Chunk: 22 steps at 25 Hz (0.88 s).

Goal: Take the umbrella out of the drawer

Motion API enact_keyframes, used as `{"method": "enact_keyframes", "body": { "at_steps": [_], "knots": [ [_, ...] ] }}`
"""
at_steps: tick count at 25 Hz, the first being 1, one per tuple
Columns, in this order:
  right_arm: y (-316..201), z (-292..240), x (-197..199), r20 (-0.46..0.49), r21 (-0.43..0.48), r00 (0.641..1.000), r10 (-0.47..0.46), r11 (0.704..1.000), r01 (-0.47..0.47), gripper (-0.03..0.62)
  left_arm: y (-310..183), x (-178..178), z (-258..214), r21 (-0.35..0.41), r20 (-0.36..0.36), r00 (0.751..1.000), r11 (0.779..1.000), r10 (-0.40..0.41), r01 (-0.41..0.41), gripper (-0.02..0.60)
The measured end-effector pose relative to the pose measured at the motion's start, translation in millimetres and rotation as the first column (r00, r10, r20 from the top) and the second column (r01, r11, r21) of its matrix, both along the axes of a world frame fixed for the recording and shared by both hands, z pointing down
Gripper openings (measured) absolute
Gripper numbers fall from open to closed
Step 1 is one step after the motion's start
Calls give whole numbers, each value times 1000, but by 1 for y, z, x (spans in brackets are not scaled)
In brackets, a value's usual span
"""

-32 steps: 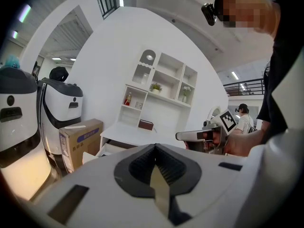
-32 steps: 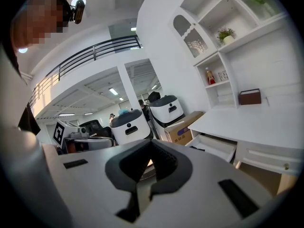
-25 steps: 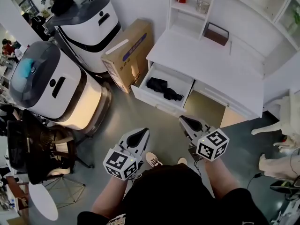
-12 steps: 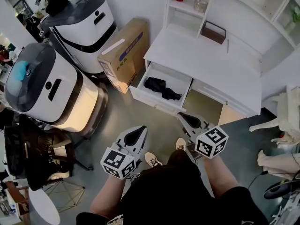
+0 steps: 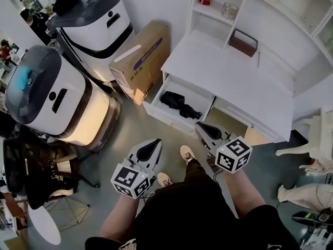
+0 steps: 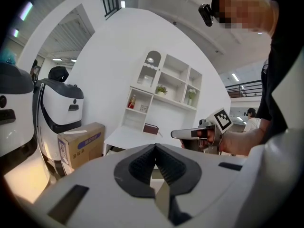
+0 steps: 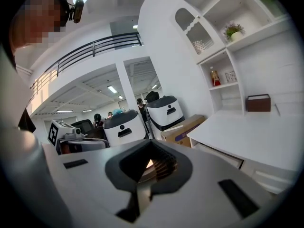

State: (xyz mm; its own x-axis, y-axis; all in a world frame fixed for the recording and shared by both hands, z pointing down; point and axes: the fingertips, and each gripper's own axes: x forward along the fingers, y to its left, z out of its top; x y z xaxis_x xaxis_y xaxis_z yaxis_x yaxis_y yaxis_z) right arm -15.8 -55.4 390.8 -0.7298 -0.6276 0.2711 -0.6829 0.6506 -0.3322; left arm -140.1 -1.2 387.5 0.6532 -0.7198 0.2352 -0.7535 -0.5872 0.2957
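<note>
Head view: the folded black umbrella (image 5: 180, 104) lies inside the open drawer (image 5: 166, 114) of the white desk (image 5: 234, 74); a cardboard box (image 5: 139, 61) stands just left of the desk. The left gripper (image 5: 154, 142) and right gripper (image 5: 201, 125) hover apart from the drawer; both are clenched on nothing.

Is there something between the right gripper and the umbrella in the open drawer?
Nothing visible. The umbrella lies uncovered in the open drawer; only bare floor and the drawer's low front separate it from the right gripper, whose jaws are shut.
</note>
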Motion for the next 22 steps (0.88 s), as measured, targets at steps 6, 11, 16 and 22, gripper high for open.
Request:
{"method": "enact_keyframes", "body": {
  "at_steps": [6, 11, 16, 22],
  "knots": [
    [-42, 14, 3, -21, -27, 998, -53, 998, 53, 3, -31, 10, 2, 16, -2, 999, 999, -39, 39, 5],
    [-70, 22, 3, -32, -39, 995, -93, 995, 91, 3, -50, 19, 8, 15, 1, 998, 998, -57, 57, 5],
    [-91, 33, 2, -35, -49, 992, -124, 991, 123, 3, -62, 25, 19, 10, 11, 997, 997, -72, 72, 5],
    [-115, 52, 2, -52, -76, 985, -167, 984, 163, 3, -79, 34, 35, -6, 14, 996, 996, -88, 88, 5]
  ]
}}
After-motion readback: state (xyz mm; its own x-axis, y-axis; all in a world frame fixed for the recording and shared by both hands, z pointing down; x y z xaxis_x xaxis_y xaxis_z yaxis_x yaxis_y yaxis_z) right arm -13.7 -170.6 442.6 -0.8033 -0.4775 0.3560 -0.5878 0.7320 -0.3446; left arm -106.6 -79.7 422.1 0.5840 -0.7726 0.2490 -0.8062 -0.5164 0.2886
